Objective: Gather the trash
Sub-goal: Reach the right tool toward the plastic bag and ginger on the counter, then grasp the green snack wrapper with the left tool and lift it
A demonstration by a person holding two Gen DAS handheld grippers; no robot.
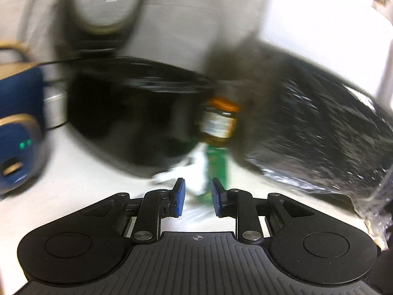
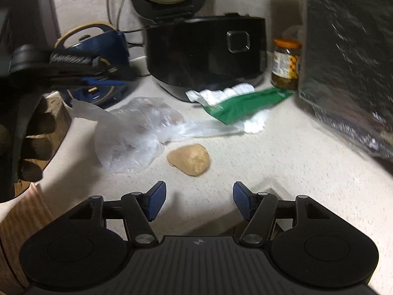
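Note:
A green wrapper (image 2: pixel 243 104) lies on the white counter over crumpled white tissue (image 2: pixel 226 93). A clear plastic bag (image 2: pixel 137 135) lies to its left, a tan lump (image 2: pixel 189 158) in front. A black trash bag (image 2: pixel 348 68) hangs at the right. My right gripper (image 2: pixel 199 200) is open and empty, just short of the lump. My left gripper (image 1: pixel 196 195) is open with a narrow gap, close before the green wrapper (image 1: pixel 216 164) and tissue (image 1: pixel 194 172); it also shows at the left of the right wrist view (image 2: pixel 108 78). The left wrist view is blurred.
A black rice cooker (image 2: pixel 206 54) with its lid raised stands behind the trash. A jar with an orange lid (image 2: pixel 286 64) stands to its right, against the black bag. A blue appliance (image 2: pixel 98 68) sits at the left. A cardboard edge (image 2: pixel 24 211) is at the lower left.

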